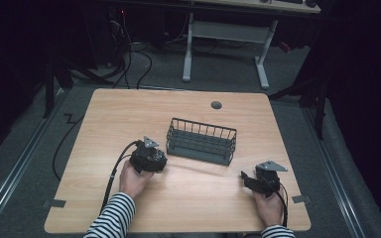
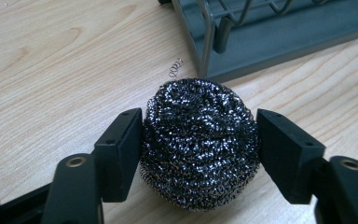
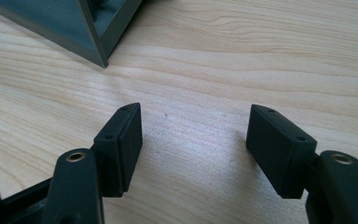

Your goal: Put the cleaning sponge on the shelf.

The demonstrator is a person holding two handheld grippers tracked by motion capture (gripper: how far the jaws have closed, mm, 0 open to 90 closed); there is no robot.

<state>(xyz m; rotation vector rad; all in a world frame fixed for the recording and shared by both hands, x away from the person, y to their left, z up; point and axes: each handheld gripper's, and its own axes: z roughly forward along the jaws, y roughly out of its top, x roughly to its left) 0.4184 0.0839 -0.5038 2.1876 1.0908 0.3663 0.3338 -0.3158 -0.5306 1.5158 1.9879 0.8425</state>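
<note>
Steel wool point(image 2: 199, 142) sits clamped in left gripper point(image 2: 199, 140) near the rack point(image 2: 279, 37); springy strands may slip. Right gripper point(image 3: 193, 135) gapes empty.

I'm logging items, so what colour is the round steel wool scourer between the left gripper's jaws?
The round steel wool scourer is dark, glittery silver-grey, clearest in the left gripper view.

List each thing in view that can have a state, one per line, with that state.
Left gripper: shut on the steel-wool ball, a jaw against each side.
Round dark steel-wool scouring ball: gripped, resting on the table beside the rack.
Right gripper: open, nothing between its jaws.
Dark grey wire rack: upright on the table; nothing seen in it.
Light wooden table: bears the rack.
</note>
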